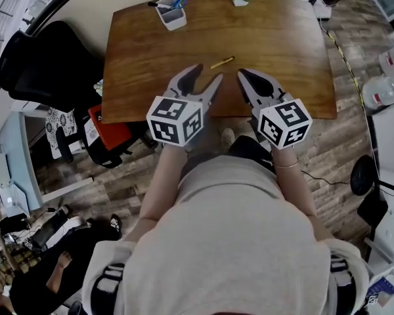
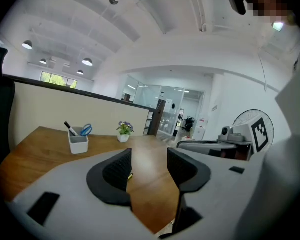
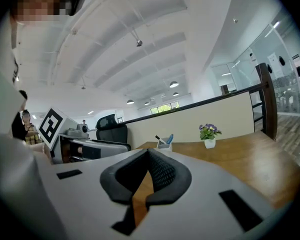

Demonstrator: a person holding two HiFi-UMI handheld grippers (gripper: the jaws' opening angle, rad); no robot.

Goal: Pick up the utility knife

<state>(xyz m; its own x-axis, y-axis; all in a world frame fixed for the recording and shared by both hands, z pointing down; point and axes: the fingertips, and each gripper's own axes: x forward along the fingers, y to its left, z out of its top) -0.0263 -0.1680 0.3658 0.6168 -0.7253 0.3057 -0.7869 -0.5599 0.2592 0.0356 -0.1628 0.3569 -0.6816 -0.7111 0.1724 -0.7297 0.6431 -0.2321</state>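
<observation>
Two grippers, both empty: left gripper [image 1: 207,75] spread wide, right gripper [image 1: 241,76] pinched closed. Yellow utility knife [image 1: 222,62] lies just ahead between them, slanting away rightward, roughly equally near. My pick: the left.

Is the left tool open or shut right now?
Open: the left tool has its pads standing apart, nothing gripped; the wooden table shows through the gap.
</observation>
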